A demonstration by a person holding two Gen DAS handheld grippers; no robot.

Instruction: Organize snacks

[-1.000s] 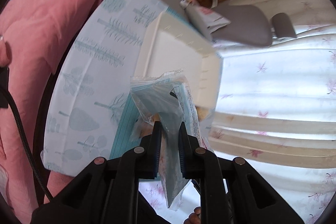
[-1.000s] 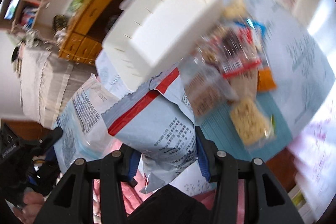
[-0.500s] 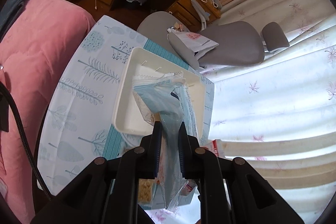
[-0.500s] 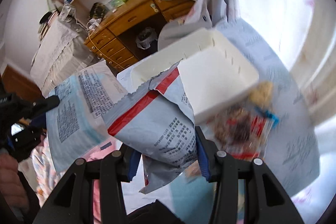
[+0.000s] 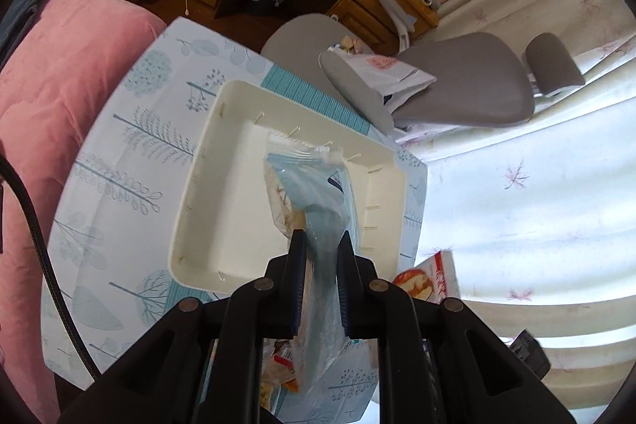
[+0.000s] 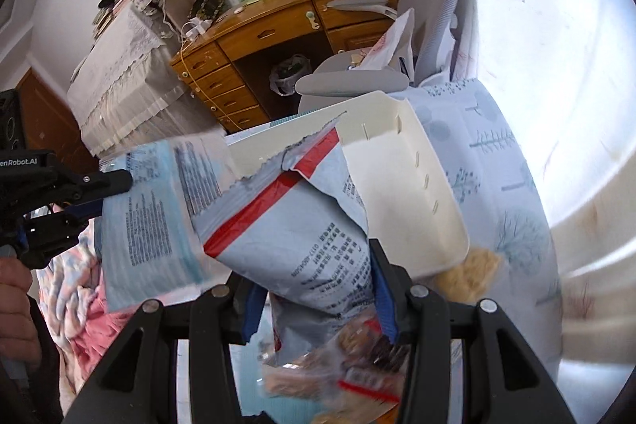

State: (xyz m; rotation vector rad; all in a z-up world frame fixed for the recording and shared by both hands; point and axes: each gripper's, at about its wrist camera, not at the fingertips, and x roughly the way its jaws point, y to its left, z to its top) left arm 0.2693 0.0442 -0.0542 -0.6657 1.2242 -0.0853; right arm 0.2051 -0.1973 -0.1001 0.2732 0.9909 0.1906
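My left gripper [image 5: 321, 241] is shut on a light blue snack bag [image 5: 314, 193], held above the empty cream bin [image 5: 198, 201] on the leaf-print table [image 5: 119, 161]. The bag also shows in the right wrist view [image 6: 147, 209], with the left gripper [image 6: 115, 187] at its left edge. My right gripper [image 6: 318, 277] is shut on a grey snack bag with a red stripe [image 6: 294, 221], in front of the cream bin's near wall [image 6: 409, 193].
Several loose snack packets lie below the right gripper [image 6: 338, 372] and near the bin [image 6: 465, 269]. A red packet [image 5: 425, 277] lies at the table's right edge. A grey chair [image 5: 457, 82] stands behind the table, a pink sofa [image 5: 59, 66] to the left.
Both grippers have risen and tilted up with their bags. The left bag now hangs over the bin's inside; the right bag has come closer to the bin's wall.
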